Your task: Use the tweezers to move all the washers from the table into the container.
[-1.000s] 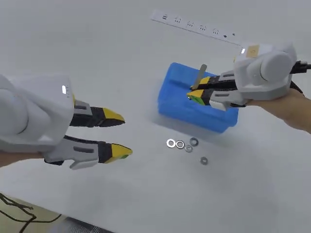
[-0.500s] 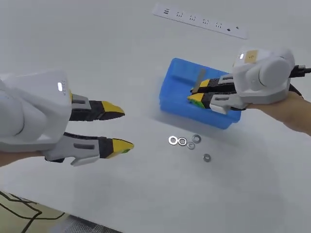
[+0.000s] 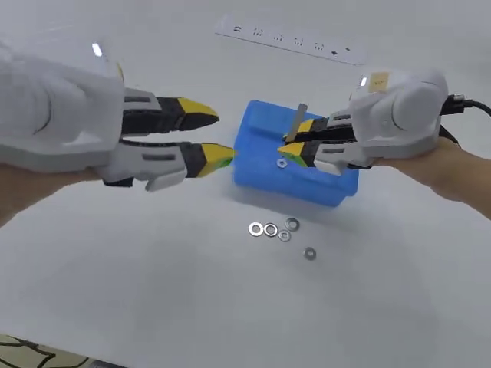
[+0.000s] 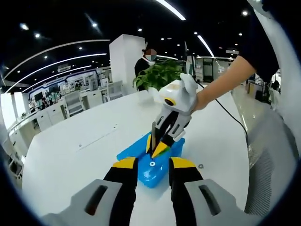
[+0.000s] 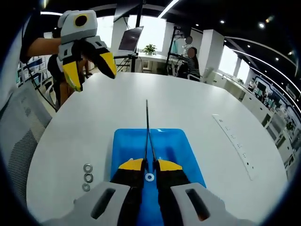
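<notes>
A blue container (image 3: 322,184) sits mid-table with one washer (image 3: 282,162) on its floor. Several more washers (image 3: 270,229) lie on the white table in front of it. My right gripper (image 3: 295,147) hovers over the container, shut on thin metal tweezers (image 3: 298,121) that stick out past its jaws. In the right gripper view the tweezers (image 5: 146,132) run forward over the container (image 5: 174,146), with the washer (image 5: 149,177) just below the gripper (image 5: 149,165). My left gripper (image 3: 219,136) is open beside the container's left end, holding nothing. In its own view the left gripper (image 4: 153,165) faces the right gripper (image 4: 173,106).
A white power strip (image 3: 291,40) lies at the far side of the table. The right gripper view has three washers (image 5: 87,177) left of the container and my left gripper (image 5: 87,44) beyond. People and a plant stand in the room behind.
My left gripper has moved up and right, close to the container's left end. A washer now shows inside the container. The right gripper stays over the container.
</notes>
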